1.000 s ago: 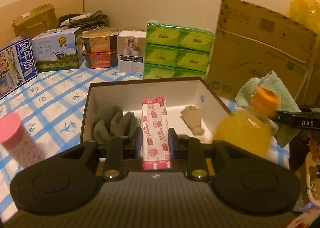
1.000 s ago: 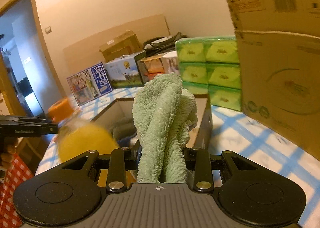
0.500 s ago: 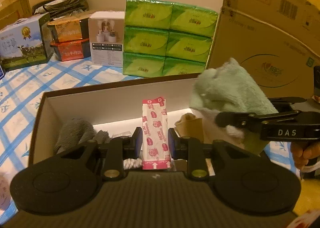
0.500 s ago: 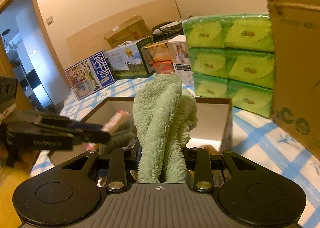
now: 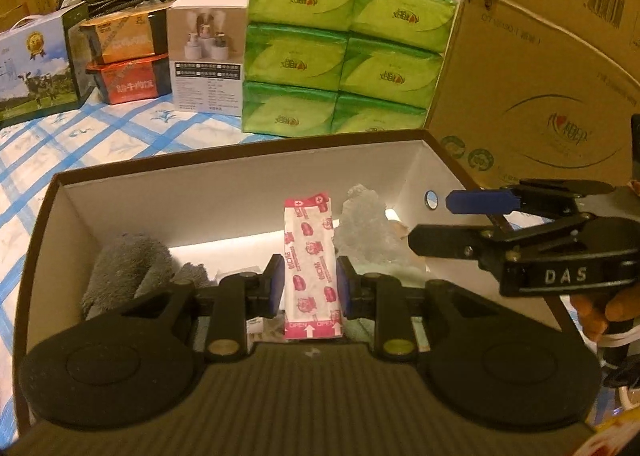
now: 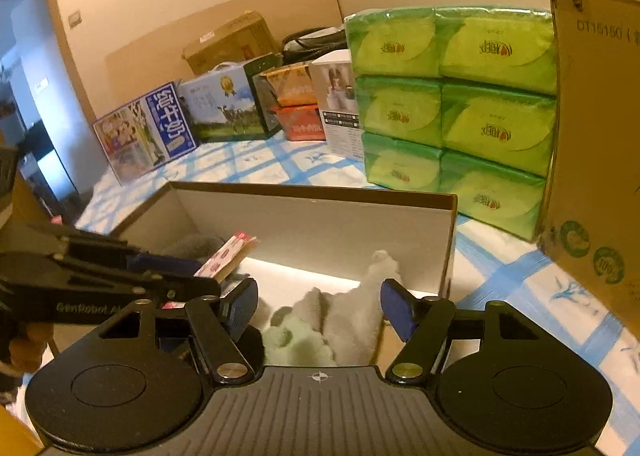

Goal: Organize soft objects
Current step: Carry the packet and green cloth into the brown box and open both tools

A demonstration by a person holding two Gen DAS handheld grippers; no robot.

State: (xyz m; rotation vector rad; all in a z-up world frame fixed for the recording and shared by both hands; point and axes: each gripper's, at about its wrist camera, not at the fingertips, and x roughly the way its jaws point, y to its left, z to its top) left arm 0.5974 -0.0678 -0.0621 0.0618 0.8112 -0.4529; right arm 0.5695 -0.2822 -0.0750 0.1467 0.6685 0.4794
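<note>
My left gripper (image 5: 307,288) is shut on a pink and white tissue pack (image 5: 309,264) and holds it upright over the open brown box (image 5: 240,164). My right gripper (image 6: 319,306) is open, just above the pale green towel (image 6: 320,332), which lies loose in the right end of the box (image 6: 312,192). The towel also shows in the left wrist view (image 5: 366,224). A grey cloth (image 5: 124,272) lies in the box's left end. The right gripper appears from the side in the left wrist view (image 5: 480,216); the left gripper with its pack appears in the right wrist view (image 6: 224,256).
A stack of green tissue packs (image 5: 344,44) stands behind the box, a large cardboard carton (image 5: 552,68) to its right. Milk and food boxes (image 6: 192,116) line the back left on the blue checked cloth (image 5: 100,136).
My right gripper has opened and let go of the green towel, which dropped into the box's right end. My left gripper moved closer over the box, still holding the pack.
</note>
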